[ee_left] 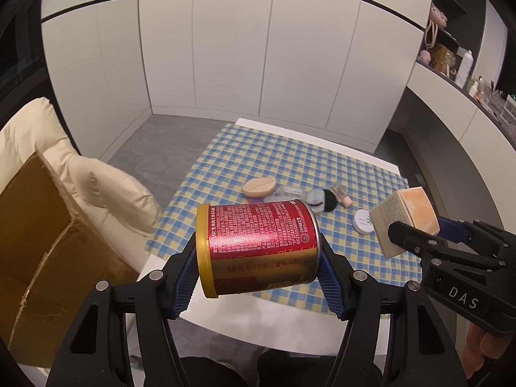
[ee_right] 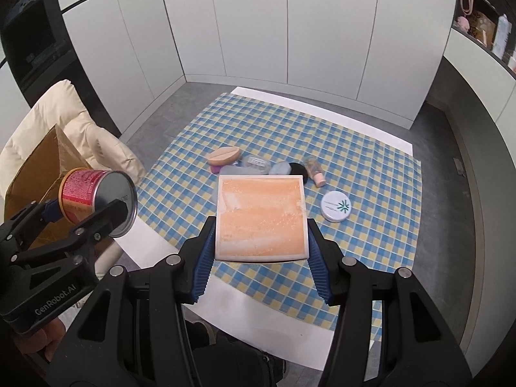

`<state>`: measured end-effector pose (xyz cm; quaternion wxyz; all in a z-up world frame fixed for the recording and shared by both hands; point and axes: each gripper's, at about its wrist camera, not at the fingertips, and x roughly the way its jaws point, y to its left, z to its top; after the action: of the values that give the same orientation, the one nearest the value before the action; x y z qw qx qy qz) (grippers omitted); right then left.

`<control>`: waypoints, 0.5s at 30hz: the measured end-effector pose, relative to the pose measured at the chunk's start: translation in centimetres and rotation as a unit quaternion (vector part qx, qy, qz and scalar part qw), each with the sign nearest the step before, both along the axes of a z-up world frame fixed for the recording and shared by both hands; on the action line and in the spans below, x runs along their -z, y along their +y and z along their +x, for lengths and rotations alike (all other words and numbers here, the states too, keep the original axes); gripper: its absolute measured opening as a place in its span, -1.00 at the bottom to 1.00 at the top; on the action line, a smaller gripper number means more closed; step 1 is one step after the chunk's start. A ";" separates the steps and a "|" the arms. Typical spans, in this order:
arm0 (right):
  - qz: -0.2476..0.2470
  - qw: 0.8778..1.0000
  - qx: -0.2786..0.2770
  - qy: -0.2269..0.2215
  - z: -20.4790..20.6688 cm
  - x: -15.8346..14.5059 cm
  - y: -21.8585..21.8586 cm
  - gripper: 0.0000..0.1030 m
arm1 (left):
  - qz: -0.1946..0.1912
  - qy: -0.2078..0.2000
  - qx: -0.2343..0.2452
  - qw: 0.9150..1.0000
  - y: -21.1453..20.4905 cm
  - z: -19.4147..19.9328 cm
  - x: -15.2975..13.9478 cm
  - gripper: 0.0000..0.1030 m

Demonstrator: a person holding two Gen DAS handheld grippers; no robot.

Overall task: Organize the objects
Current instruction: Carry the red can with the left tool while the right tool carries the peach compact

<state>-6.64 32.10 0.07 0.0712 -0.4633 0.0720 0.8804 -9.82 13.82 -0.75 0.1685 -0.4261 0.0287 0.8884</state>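
Left hand-held gripper point(ee_left: 258, 259): clenched on a red and gold can point(ee_left: 258, 248), blue pads pressing its two ends; the can lay on its side, raised above the near edge of the bench point(ee_left: 225, 329).
Right hand-held gripper point(ee_right: 260, 242): grasped a square orange-topped box point(ee_right: 261, 217) by two opposite sides, held clear of the checked cloth point(ee_right: 371, 167).
Side by side: each hand-held gripper showed in the other's view, the can to the left of the box.
Left on the cloth: a tan oval sponge point(ee_right: 224, 155), a clear small case point(ee_right: 256, 163), a black puff point(ee_right: 297, 169), a small tube point(ee_right: 314, 171) lying down, and a round white jar point(ee_right: 336, 205) just right of the box.
Beyond the bench's left edge: a cardboard box point(ee_left: 42, 245) leaned against a cream cushion point(ee_left: 96, 177).
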 end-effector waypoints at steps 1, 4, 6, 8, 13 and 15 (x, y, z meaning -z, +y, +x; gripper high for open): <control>0.001 1.000 -0.001 0.003 -0.1 -0.1 -0.2 0.06 | 0.000 0.000 -0.003 1.000 -0.4 -0.1 0.0 0.28; 0.001 1.000 -0.006 0.011 -0.6 -0.5 -1.0 0.06 | 0.001 0.001 -0.010 1.000 -1.3 -0.2 0.0 0.28; 0.001 1.000 -0.011 0.010 -1.0 -0.4 -1.5 0.06 | 0.001 0.002 -0.015 1.000 -1.8 -0.3 0.0 0.28; -0.004 1.000 -0.016 0.010 -1.5 -0.4 -2.3 0.06 | 0.002 0.003 -0.020 1.000 -2.4 -0.3 -0.1 0.28; -0.003 1.000 -0.027 0.011 -2.0 -0.4 -3.5 0.06 | 0.004 0.007 -0.035 0.999 -3.9 -0.6 -0.3 0.28; -0.003 0.999 -0.031 0.011 -2.3 -0.4 -4.0 0.06 | 0.004 0.008 -0.040 0.999 -4.4 -0.7 -0.4 0.28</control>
<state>-8.97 28.13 0.47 0.0411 -0.4561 0.0612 0.8869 -10.51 9.44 -0.32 0.1344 -0.4192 0.0090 0.8979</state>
